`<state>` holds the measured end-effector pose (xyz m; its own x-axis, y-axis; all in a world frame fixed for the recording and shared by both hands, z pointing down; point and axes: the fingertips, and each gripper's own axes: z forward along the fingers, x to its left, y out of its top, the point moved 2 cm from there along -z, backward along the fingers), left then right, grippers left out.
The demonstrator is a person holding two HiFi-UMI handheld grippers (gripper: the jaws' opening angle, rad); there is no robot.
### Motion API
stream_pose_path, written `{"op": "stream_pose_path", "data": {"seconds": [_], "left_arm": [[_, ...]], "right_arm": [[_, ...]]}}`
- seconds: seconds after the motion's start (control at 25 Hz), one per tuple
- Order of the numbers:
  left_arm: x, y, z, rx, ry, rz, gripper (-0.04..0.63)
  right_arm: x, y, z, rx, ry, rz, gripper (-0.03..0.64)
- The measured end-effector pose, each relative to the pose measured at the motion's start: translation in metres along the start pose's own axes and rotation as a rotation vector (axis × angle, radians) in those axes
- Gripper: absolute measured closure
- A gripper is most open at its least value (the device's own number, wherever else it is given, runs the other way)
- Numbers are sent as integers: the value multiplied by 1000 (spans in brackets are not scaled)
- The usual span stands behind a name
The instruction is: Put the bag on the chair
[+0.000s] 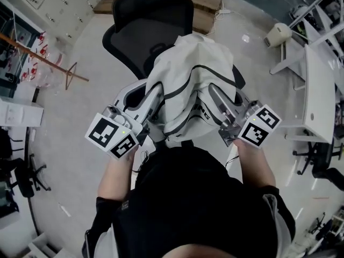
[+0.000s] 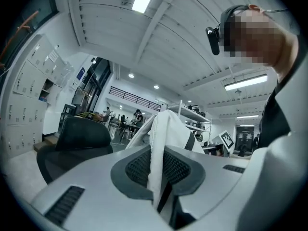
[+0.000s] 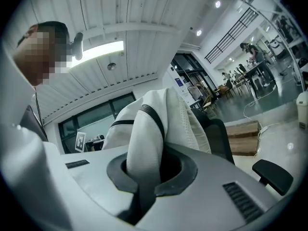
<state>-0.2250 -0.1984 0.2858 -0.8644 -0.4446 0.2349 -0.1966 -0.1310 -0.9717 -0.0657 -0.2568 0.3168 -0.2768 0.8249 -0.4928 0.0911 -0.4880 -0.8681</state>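
Observation:
A white fabric bag (image 1: 191, 82) with dark straps hangs between both grippers, just in front of the black office chair (image 1: 148, 23). My left gripper (image 1: 157, 93) is shut on a fold of the bag (image 2: 161, 148) at its left side. On the bag's right side my right gripper (image 1: 207, 93) is shut on another fold (image 3: 149, 148). Both grippers point level toward the chair. The chair (image 2: 77, 141) shows past the bag in the left gripper view, its back (image 3: 216, 134) and armrest in the right gripper view. Fabric hides the fingertips in the head view.
A white desk (image 1: 317, 90) stands at the right with a black chair base beside it. Wooden boards (image 1: 207, 9) lie on the floor behind the chair. A wooden pole rack (image 1: 48, 58) and shelving are at the left. The person's dark torso fills the bottom.

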Motion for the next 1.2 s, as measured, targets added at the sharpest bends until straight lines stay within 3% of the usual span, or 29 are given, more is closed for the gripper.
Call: {"op": "stream_pose_path", "data": {"seconds": [0.32, 0.52, 0.88, 1.2], "left_arm": [[48, 20, 0, 8, -149, 44, 540], [77, 16, 8, 26, -199, 37, 540], [107, -36, 57, 121, -175, -66, 540], [149, -47, 108, 153, -134, -64, 538]], "right_arm": [[-2, 5, 40, -91, -144, 3, 583], [-5, -5, 55, -99, -211, 31, 583], [-67, -31, 62, -17, -251, 123, 583], [-130, -23, 94, -1, -235, 164, 583]]}}
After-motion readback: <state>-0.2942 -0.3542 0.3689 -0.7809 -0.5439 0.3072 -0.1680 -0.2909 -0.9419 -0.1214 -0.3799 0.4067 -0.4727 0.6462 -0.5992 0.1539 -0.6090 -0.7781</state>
